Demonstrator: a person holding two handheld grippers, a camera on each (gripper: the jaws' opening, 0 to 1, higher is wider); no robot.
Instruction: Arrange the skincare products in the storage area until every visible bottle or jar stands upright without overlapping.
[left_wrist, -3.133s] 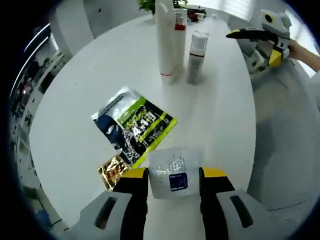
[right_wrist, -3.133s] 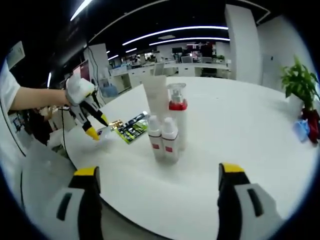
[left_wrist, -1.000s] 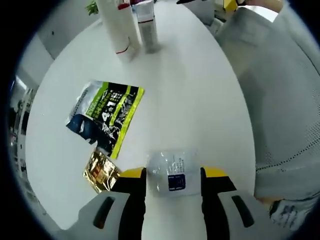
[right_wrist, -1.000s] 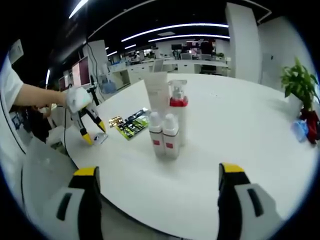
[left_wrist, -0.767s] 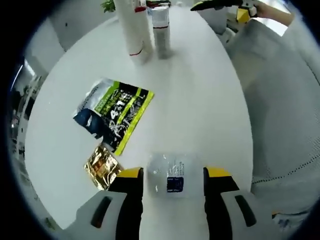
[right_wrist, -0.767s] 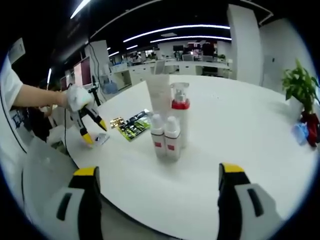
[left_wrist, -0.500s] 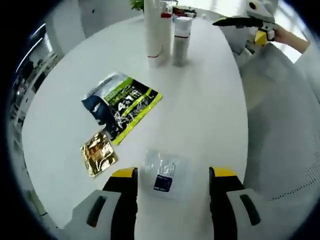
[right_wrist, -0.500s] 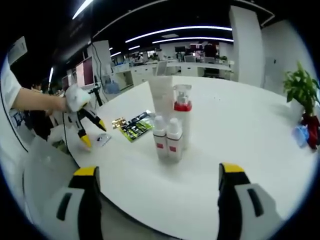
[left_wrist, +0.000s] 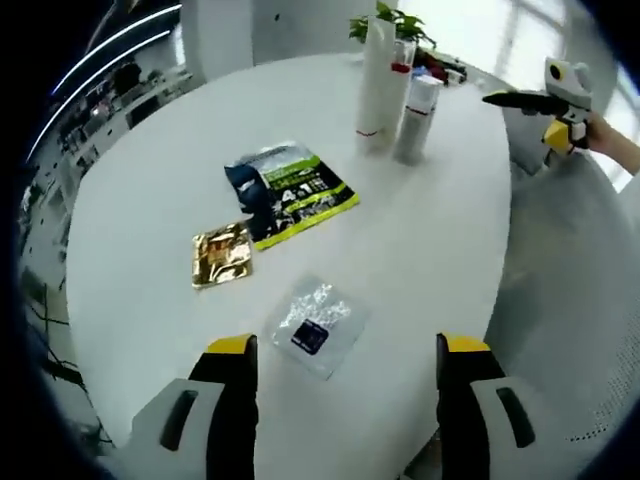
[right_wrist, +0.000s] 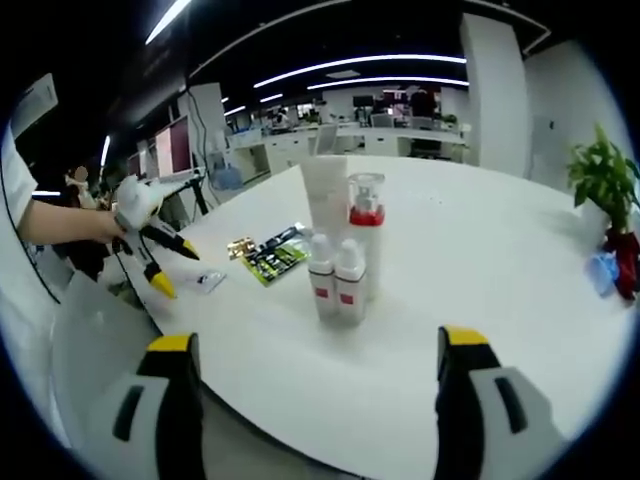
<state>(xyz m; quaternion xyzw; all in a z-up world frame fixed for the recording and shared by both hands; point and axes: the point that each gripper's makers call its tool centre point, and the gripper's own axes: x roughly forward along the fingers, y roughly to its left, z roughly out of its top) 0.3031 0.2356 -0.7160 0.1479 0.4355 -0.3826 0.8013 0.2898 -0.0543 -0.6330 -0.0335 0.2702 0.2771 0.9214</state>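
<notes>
Bottles (right_wrist: 338, 262) upright, clustered; clear sachet (left_wrist: 314, 323) flat on table (left_wrist: 140, 200).

A round white bench (left_wrist: 150, 190) carries everything. Near its close edge a clear sachet (left_wrist: 315, 324) with a dark label lies flat. Just beyond it lies a gold foil packet (left_wrist: 222, 254), and beside that, touching or nearly touching it, a green and black pouch (left_wrist: 288, 192). Well apart from these, a cluster stands upright: a tall white tube (right_wrist: 325, 205), a red-collared pump bottle (right_wrist: 367, 232), and two small white bottles (right_wrist: 336, 278) side by side in front.
</notes>
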